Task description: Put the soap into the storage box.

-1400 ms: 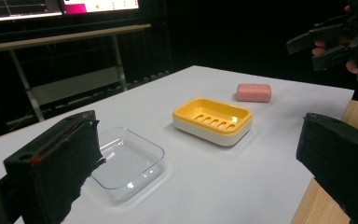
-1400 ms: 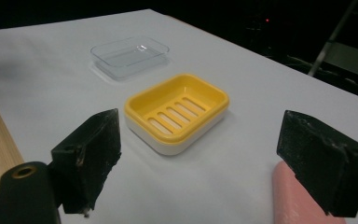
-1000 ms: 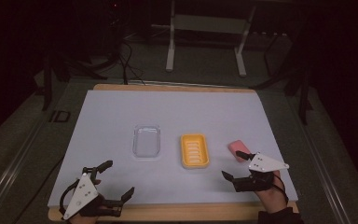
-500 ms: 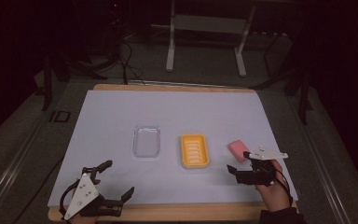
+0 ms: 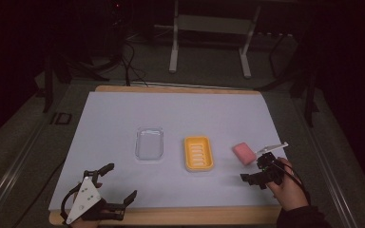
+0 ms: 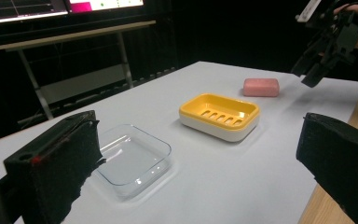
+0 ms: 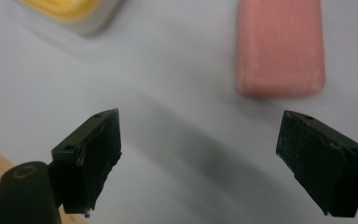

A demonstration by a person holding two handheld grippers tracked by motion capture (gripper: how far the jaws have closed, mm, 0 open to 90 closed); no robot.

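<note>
A pink bar of soap (image 5: pixel 244 153) lies on the white table top, right of a yellow soap dish (image 5: pixel 199 153) and a clear plastic tray (image 5: pixel 149 144). My right gripper (image 5: pixel 253 167) hovers just behind the soap on the near side, tilted down and open. In the right gripper view the soap (image 7: pixel 279 46) sits ahead of the open right gripper (image 7: pixel 207 156), off toward the right jaw, with nothing between the jaws. My left gripper (image 5: pixel 121 181) rests open near the front left edge. The left gripper (image 6: pixel 198 172) faces the tray (image 6: pixel 130 158), dish (image 6: pixel 219 114) and soap (image 6: pixel 261 87).
The white sheet (image 5: pixel 123 114) covers a wooden table whose front edge (image 5: pixel 180 216) runs just under both hands. A metal stand (image 5: pixel 209 28) and cables stand on the dark floor beyond the far edge.
My right gripper has lifted a little and tipped its jaws downward beside the soap. The soap, dish, tray and left gripper stay where they were.
</note>
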